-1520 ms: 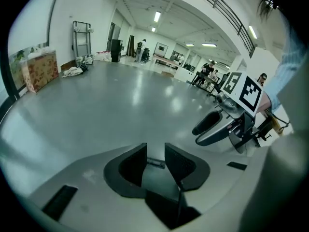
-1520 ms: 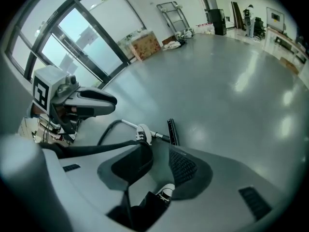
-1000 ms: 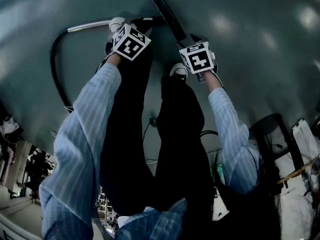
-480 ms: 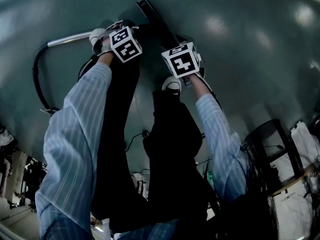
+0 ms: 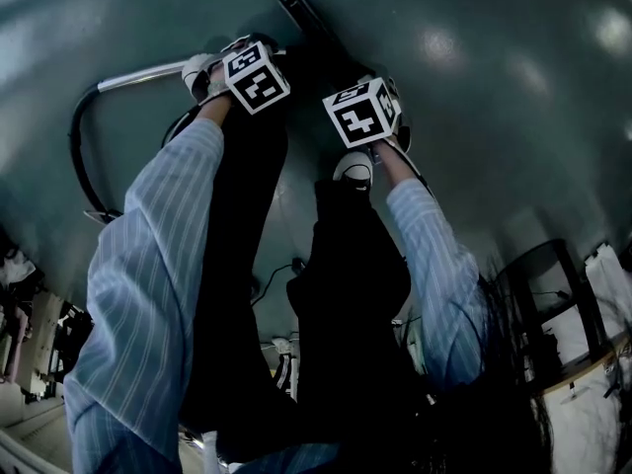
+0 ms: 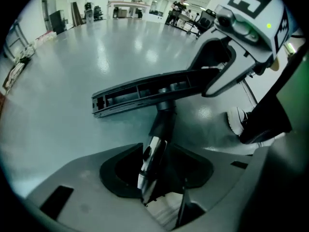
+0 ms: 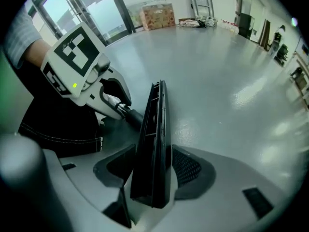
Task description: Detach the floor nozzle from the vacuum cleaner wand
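Observation:
The black floor nozzle (image 5: 304, 16) lies as a long bar on the grey floor ahead of my feet. In the right gripper view the nozzle (image 7: 153, 144) stands on edge between the jaws, and my right gripper (image 7: 152, 170) is shut on one end of it. The chrome wand (image 6: 152, 164) runs from between the left jaws up into the nozzle's neck (image 6: 164, 117). My left gripper (image 6: 155, 168) is shut on the wand. In the head view the left gripper (image 5: 257, 67) and right gripper (image 5: 367, 102) sit close together, and the wand (image 5: 138, 74) leads left into a black hose (image 5: 77, 156).
My legs in black trousers and a white shoe (image 5: 353, 167) stand just behind the grippers. A black chair (image 5: 538, 284) and cables (image 5: 281, 265) are at the lower right. Desks and people (image 6: 181, 6) are far off; boxes (image 7: 157, 13) stand by a window.
Both grippers, the wand and the nozzle have shifted a little left in the head view. Both grips are unchanged and the nozzle still sits on the wand.

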Motion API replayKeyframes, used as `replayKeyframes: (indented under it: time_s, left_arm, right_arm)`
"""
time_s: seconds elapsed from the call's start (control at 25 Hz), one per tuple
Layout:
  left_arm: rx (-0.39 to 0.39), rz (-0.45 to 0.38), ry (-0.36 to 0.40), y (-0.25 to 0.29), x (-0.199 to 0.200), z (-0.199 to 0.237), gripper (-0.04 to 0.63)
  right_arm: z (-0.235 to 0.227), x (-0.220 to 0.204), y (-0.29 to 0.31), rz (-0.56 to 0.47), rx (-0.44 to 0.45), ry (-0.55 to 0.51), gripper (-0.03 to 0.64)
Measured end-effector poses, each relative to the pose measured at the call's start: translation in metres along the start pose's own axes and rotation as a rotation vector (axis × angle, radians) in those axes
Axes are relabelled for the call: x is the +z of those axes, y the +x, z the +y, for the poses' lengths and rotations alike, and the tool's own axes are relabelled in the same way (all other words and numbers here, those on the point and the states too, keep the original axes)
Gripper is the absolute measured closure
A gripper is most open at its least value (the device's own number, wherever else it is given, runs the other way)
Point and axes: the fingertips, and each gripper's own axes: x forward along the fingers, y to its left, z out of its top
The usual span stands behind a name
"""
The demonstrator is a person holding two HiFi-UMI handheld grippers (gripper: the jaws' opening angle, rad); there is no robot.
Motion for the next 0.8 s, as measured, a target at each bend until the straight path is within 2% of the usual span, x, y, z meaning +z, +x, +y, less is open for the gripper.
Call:
replayKeyframes:
  time_s: [0.12,0.2,0.4,0.56,0.8]
  left_arm:
    - [0.047,0.068,0.135,0.005,-0.004,-0.002,0.434]
    - [0.079,0.104,0.177,0.006,-0.006,0.001,0.437]
    - [0.058,0.104,0.144,0.006,-0.006,0.003,0.437]
    - [0.084,0.108,0.144,0.005,-0.008,0.004,0.437]
    - [0.09,0.1,0.138,0.005,-0.009,0.006,0.437]
  right_arm:
    - [-0.002,0.001,-0.004,-0.004,-0.034,0.034,0.393]
    - [-0.004,0.001,-0.008,-0.002,-0.059,0.039,0.397]
    - [-0.014,-0.011,-0.011,0.022,-0.076,0.092,0.4]
    - [-0.028,-0.023,-0.017,0.022,-0.115,0.128,0.4]
    - [-0.072,-0.048,-0.037,0.014,-0.2,0.2,0.4]
